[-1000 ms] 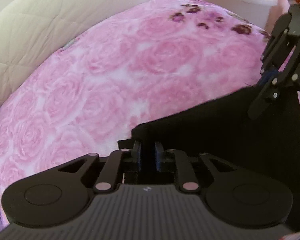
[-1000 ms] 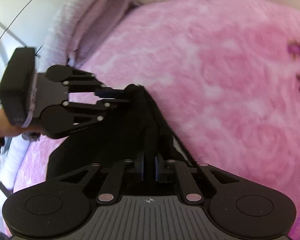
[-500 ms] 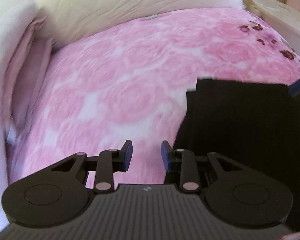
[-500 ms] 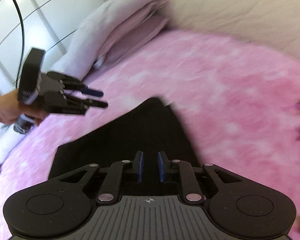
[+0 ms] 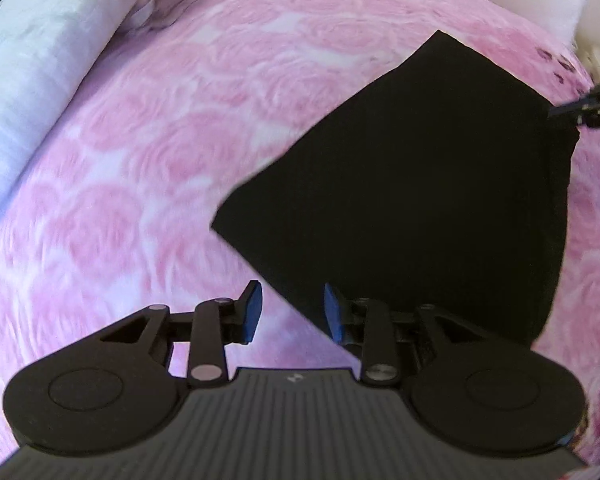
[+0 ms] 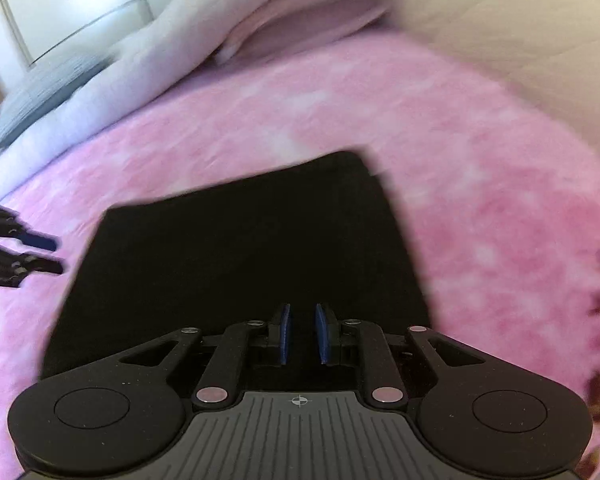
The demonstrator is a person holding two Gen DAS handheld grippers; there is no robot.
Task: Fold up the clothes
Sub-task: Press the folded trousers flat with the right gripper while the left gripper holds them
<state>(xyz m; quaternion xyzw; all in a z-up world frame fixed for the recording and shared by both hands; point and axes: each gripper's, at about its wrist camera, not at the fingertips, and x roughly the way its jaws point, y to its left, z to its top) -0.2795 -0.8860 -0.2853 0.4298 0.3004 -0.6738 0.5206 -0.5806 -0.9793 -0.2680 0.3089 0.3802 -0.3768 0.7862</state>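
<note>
Nearest the left camera, left tongs (image 5: 292,314) spread wide and gripping nothing, poised over the near edge of the black garment (image 5: 420,184), one blue pad (image 5: 253,312) above the pink blanket and the other above the cloth; whether either pad touches fabric cannot be told. Closest in the right view, right tongs (image 6: 302,334) parted by a narrow gap with nothing between the pads, hovering over the garment's near hem. Probably let go on purpose: a finished fold needs no holding, and empty tongs are free to take new corners.

Just beyond both pairs of tongs, black garment (image 6: 240,264) lying flat as a squarish, straight-edged panel on the rose-patterned pink blanket (image 5: 160,140) covering the bed, apparently doubled over at least once; layers too dark to count. Flat placement likely chosen so edges stay aligned for a further fold. Judged mid-task, or near its end if this size is the goal.

Off to the sides, each pair of tongs seen from the other camera at the garment's opposite flank, just beside the cloth rather than on it.

Farther back, pale folded bedding (image 6: 140,60) heaped along the bed's far edge, a cream quilted cover (image 6: 520,32) beside it, and white panelled cabinet doors (image 6: 60,0) behind, blurred by motion.
</note>
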